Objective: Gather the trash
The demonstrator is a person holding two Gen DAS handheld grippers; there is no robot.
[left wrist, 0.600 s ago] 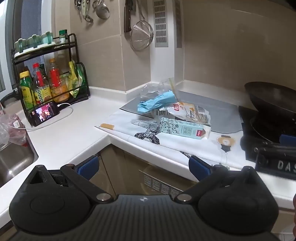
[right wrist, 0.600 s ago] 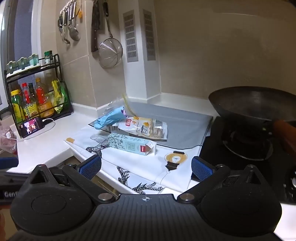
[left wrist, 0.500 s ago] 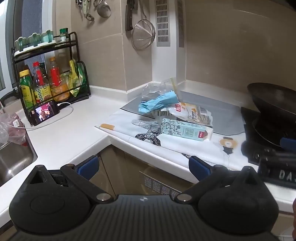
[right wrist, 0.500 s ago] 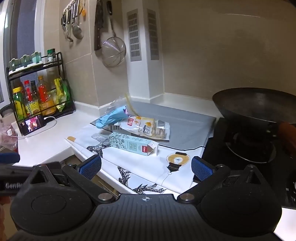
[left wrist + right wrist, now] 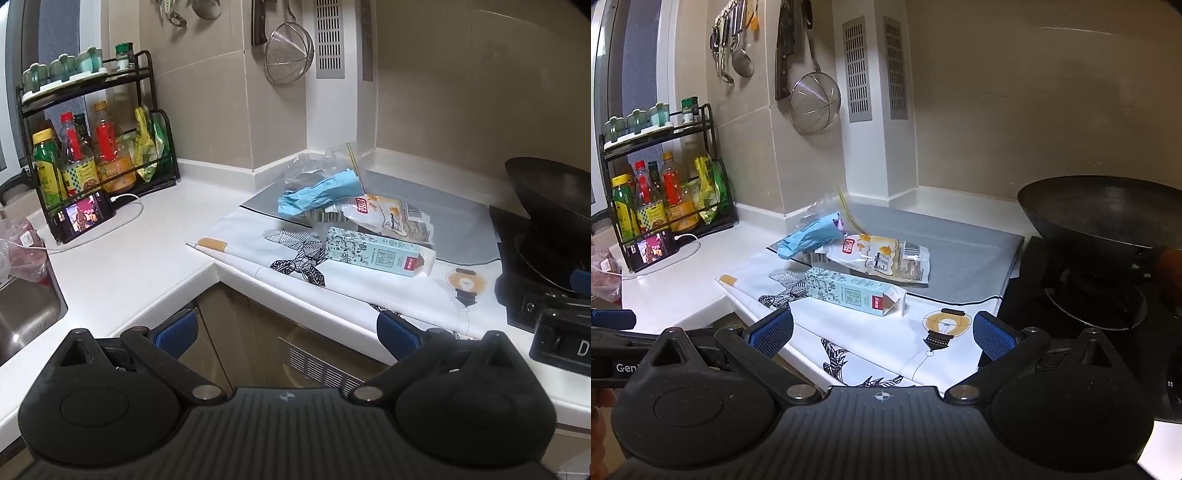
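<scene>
- Your left gripper [image 5: 286, 329] hangs off the counter [image 5: 122, 258] edge, fingers wide apart, empty.
- The trash sits mid-counter: soft blue glove [image 5: 319, 192], slippery snack bag [image 5: 384, 216], light, crushable carton [image 5: 376, 253]; pinch its long sides.
- Your right gripper [image 5: 882, 330] is likewise wide, empty.

— What can't you make out?
— My left view crops the wok [image 5: 546, 206] at its right edge; carton [image 5: 376, 253] print is too small to read.
— And underneath?
— The blue glove [image 5: 809, 236] covers a clear bag [image 5: 816, 214].

Dim indoor light; daylight from left window; strong fisheye edge bending; sharp.
</scene>
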